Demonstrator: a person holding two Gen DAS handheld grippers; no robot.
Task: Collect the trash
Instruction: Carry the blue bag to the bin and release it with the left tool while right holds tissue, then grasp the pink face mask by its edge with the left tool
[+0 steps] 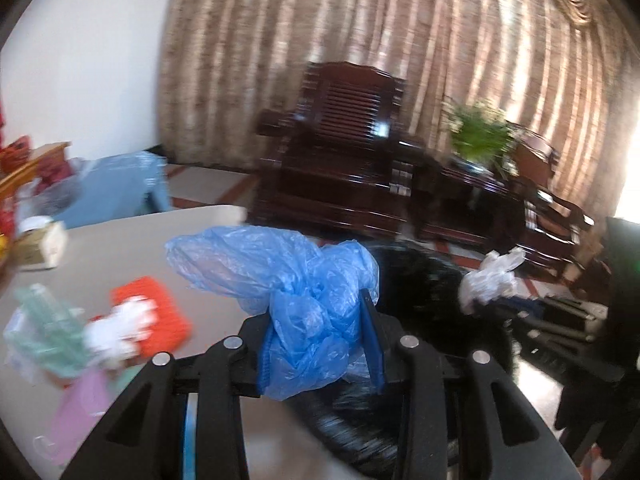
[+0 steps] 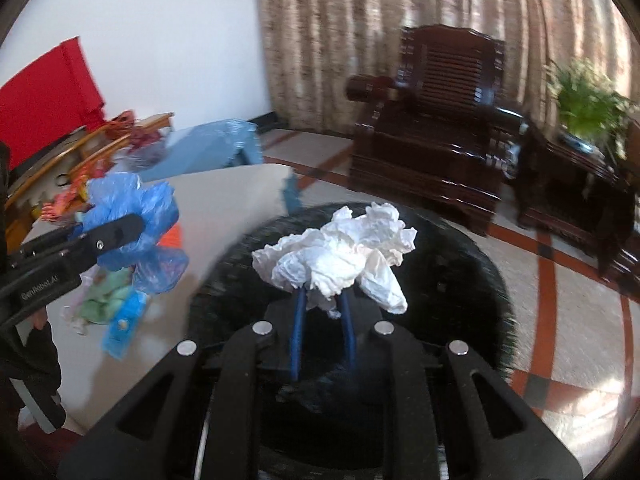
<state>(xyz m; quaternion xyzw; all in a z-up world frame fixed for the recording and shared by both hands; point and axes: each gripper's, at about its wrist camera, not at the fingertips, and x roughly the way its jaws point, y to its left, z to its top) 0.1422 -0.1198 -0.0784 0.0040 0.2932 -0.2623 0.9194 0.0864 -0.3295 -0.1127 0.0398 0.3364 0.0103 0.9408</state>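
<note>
We see dark wooden armchair (image 2: 432, 136) on tiled floor (image 2: 568, 292), before brown patterned curtain (image 2: 360, 40). Green potted plant (image 2: 588, 104) on dark low cabinet (image 2: 580, 184) right of chair. We note white wall (image 2: 160, 40) left, red cloth (image 2: 44, 92) against it. Blue-covered furniture (image 1: 120, 184) beyond table's far edge. Small carton (image 1: 38, 246) near grey table's (image 1: 120, 256) left edge.

Daylight glows through the beige patterned curtains (image 1: 360, 40); everything beneath them is motion-blurred, fisheye-bent, with dark vignetted corners.
</note>
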